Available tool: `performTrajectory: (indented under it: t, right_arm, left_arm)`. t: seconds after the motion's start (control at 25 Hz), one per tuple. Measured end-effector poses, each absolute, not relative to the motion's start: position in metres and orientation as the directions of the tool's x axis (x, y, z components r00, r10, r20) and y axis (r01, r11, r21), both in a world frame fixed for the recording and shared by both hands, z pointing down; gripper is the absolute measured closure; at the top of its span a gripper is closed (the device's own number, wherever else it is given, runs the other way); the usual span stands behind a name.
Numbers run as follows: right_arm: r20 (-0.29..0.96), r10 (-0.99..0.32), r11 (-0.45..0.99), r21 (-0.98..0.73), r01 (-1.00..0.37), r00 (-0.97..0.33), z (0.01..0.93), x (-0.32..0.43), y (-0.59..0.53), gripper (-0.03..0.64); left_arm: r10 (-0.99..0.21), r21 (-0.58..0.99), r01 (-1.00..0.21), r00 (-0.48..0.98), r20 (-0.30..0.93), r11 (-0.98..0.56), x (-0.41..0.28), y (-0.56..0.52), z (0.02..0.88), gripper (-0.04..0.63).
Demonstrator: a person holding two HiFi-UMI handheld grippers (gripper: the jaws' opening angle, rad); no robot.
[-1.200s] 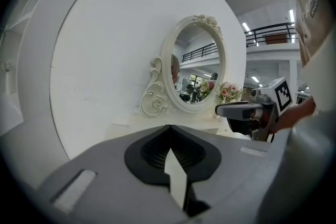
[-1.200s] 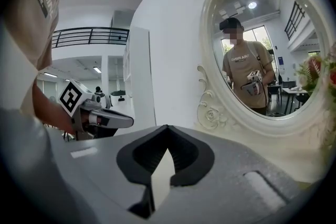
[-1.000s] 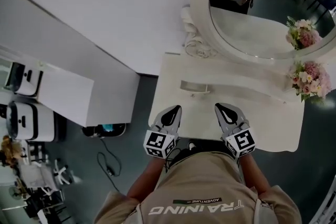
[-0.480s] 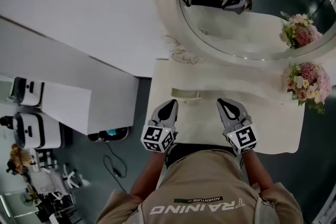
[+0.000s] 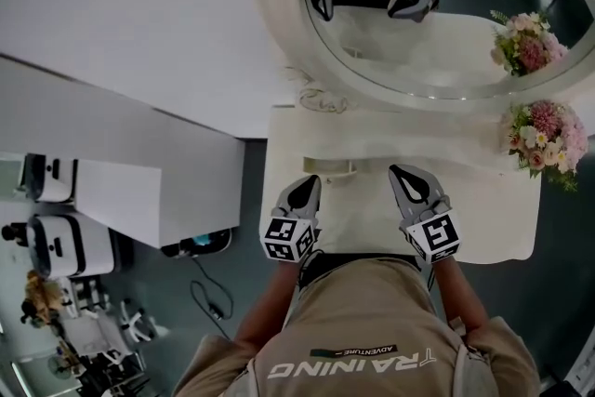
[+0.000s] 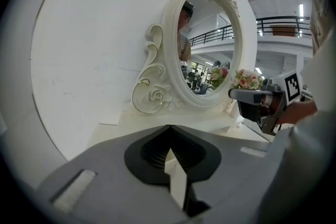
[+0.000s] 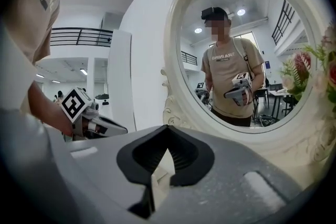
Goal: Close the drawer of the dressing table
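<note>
The cream dressing table (image 5: 483, 218) stands against the white wall, and I stand at its front edge. My left gripper (image 5: 304, 188) and right gripper (image 5: 406, 174) hover side by side over the front of the tabletop, both shut and empty. In the left gripper view the left gripper (image 6: 170, 127) points at the oval mirror (image 6: 210, 44), with the right gripper (image 6: 261, 102) off to the right. The right gripper (image 7: 167, 127) faces the mirror too. The drawer front is hidden under my torso; only a dark strip (image 5: 363, 256) shows there.
A pink and white flower bunch (image 5: 547, 135) sits at the table's right back corner. A small cream raised piece (image 5: 327, 165) lies on the tabletop ahead of the left gripper. White cabinets (image 5: 102, 191) and a cable on the grey floor (image 5: 209, 293) lie to the left.
The head view has shifted, so more of the mirror shows. Both grippers have edged slightly forward over the tabletop, still shut and side by side.
</note>
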State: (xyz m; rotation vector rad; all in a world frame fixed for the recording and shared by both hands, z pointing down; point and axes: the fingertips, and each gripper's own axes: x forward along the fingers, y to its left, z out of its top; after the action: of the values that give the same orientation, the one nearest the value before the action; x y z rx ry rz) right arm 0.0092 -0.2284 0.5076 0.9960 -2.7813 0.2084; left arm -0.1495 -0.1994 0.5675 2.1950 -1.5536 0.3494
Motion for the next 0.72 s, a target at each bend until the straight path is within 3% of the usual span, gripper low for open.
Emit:
performTrajectory:
  t: [0.72]
  right_arm:
    - [0.245, -0.699, 0.690, -0.017, -0.724, -0.672, 0.498, 0.013, -0.215, 0.615]
  left_arm:
    - [-0.574, 0.309, -0.906, 0.423, 0.701, -0.290, -0.147, -0.173, 0.709, 0.577]
